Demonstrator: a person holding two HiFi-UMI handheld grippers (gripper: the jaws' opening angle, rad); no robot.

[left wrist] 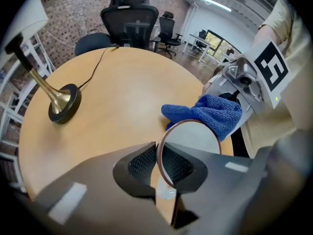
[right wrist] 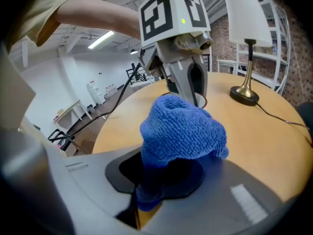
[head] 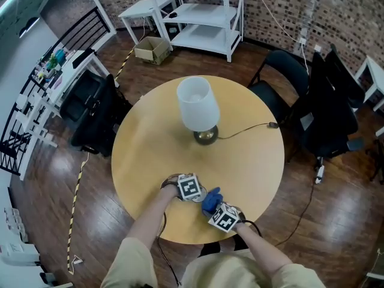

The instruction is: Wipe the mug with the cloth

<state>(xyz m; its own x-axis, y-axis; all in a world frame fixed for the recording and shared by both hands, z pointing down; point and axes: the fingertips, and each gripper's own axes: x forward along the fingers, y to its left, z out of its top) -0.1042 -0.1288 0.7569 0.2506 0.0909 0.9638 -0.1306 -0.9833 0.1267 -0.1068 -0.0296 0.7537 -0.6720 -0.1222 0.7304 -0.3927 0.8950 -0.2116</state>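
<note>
My left gripper [left wrist: 157, 168] is shut on the wall of the mug [left wrist: 194, 142], whose thin brownish rim runs between the jaws, mouth turned toward the right gripper. A blue cloth [left wrist: 210, 112] lies against the mug's far rim. My right gripper [right wrist: 156, 180] is shut on that cloth [right wrist: 181, 131], which bunches up over its jaws and hides most of the mug in the right gripper view. In the head view both grippers meet near the table's front edge, left gripper [head: 193, 189] and right gripper [head: 217, 210], with the cloth [head: 212, 200] between them.
A lamp [head: 197, 108] with a white shade and brass base stands mid-table, its cable [head: 246, 128] running off to the right. The round wooden table [head: 150, 155] is ringed by black chairs [head: 288, 77] and a white shelf unit [head: 204, 17] behind.
</note>
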